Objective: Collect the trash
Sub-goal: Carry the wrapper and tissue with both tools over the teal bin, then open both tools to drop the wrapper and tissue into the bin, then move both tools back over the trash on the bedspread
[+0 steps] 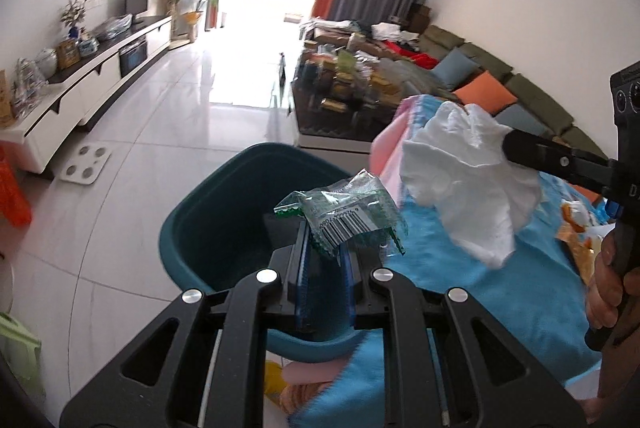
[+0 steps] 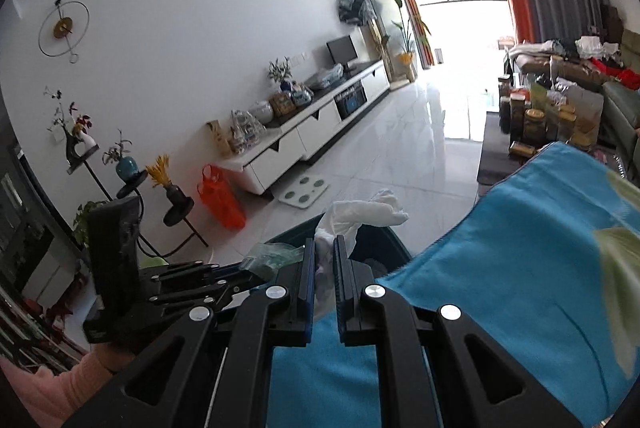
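Left claw (image 1: 325,244) pinching clear green wrapper (image 1: 347,216), barcode showing

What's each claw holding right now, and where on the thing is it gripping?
The left claw pinches a clear green wrapper by its lower edge. The right claw grips a crumpled white tissue at its bottom end.
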A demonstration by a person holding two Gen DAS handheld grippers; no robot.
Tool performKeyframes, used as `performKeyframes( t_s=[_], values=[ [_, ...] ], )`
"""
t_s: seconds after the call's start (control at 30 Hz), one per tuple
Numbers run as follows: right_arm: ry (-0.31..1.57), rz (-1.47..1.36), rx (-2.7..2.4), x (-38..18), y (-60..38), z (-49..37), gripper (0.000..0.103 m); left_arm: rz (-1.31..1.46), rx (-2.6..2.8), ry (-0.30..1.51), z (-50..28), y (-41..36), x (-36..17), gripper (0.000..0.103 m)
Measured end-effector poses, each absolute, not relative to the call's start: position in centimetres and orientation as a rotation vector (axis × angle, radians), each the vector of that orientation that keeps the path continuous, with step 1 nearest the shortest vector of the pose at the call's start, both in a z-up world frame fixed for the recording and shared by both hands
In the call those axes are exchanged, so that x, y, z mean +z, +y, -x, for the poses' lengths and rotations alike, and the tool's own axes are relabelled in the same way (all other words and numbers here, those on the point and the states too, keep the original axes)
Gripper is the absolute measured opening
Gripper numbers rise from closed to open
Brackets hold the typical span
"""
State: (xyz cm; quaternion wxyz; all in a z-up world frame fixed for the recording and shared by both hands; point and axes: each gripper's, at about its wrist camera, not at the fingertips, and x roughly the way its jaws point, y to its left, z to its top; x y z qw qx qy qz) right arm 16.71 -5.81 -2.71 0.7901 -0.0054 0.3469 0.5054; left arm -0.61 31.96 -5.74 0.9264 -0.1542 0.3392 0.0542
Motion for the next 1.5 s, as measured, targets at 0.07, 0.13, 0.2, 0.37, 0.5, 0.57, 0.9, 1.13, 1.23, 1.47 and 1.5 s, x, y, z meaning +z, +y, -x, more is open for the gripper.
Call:
performKeyframes(
  t_s=[0.07,0.13,0.2,0.37,0.5,0.57,0.9,1.13,1.23,1.47,1.5],
  values=[
    [0.77,0.022,1.082,-3.5,-4.4,-17.3,0.008,0.321,0.127,0.708,0.4,32.6,-6.2,0.015],
    [0.796,0.032,1.078,-4.3,-3.2,-17.7,0.008,0.321,0.136,0.72,-0.2,33.2,-6.6,0.015],
    [0.82,0.04,1.079,-4.9,-2.0,-17.9,0.008,0.323,0.146,0.734,-0.8,33.6,-7.2,0.015],
    [0.869,0.065,1.076,-6.1,0.4,-18.4,0.008,0.334,0.17,0.766,-2.3,33.8,-8.1,0.015],
    [0.902,0.117,1.052,-7.2,2.3,-18.2,0.008,0.336,0.177,0.793,-3.1,34.1,-9.1,0.016],
    [0.922,0.139,1.037,-7.7,2.8,-18.3,0.011,0.337,0.184,0.808,-3.4,34.3,-9.7,0.016],
    [0.965,0.132,1.012,-8.0,3.1,-18.5,0.034,0.362,0.212,0.813,-4.2,34.2,-10.7,0.031],
    [0.91,0.087,1.036,-6.3,-0.1,-17.8,0.035,0.333,0.209,0.749,-3.2,32.6,-8.7,0.041],
    [0.842,0.081,1.045,-4.5,-2.8,-16.6,0.039,0.281,0.155,0.675,-2.2,30.3,-6.4,0.053],
    [0.681,0.082,0.976,-0.7,-11.5,-14.2,0.044,0.212,-0.068,0.591,-2.0,22.6,-3.1,0.061],
    [0.668,0.076,0.957,-0.4,-12.7,-14.0,0.044,0.203,-0.119,0.594,-2.2,20.9,-3.0,0.061]
  ],
)
